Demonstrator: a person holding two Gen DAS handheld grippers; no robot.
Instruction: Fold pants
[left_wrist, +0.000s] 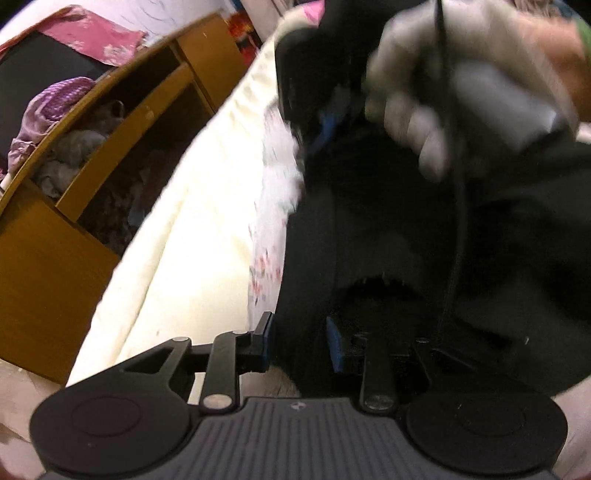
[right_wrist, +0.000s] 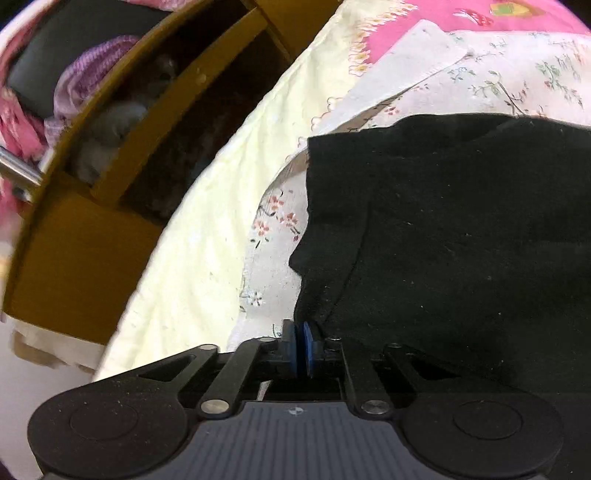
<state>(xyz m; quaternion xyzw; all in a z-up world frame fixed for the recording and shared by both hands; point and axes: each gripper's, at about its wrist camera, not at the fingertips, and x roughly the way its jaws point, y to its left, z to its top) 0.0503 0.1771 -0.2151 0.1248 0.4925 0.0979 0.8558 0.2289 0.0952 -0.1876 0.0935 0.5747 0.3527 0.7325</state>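
The black pants (right_wrist: 461, 229) lie on a floral sheet (right_wrist: 273, 221) on the bed. In the right wrist view my right gripper (right_wrist: 301, 347) has its blue pads almost together, pinching the near left edge of the pants. In the left wrist view my left gripper (left_wrist: 300, 343) holds a thick bunch of the black pants (left_wrist: 388, 221), which fills the gap between its fingers. Further up in that view, blurred, a gloved hand (left_wrist: 424, 92) holds the right gripper (left_wrist: 321, 129) down on the same cloth.
A pale yellow bedcover (right_wrist: 207, 236) hangs over the bed's left side. Beyond it stands a wooden shelf unit (left_wrist: 48, 277) stuffed with clothes, with purple cloth (left_wrist: 55, 107) on top. A pink blanket (right_wrist: 443, 14) lies at the far end of the bed.
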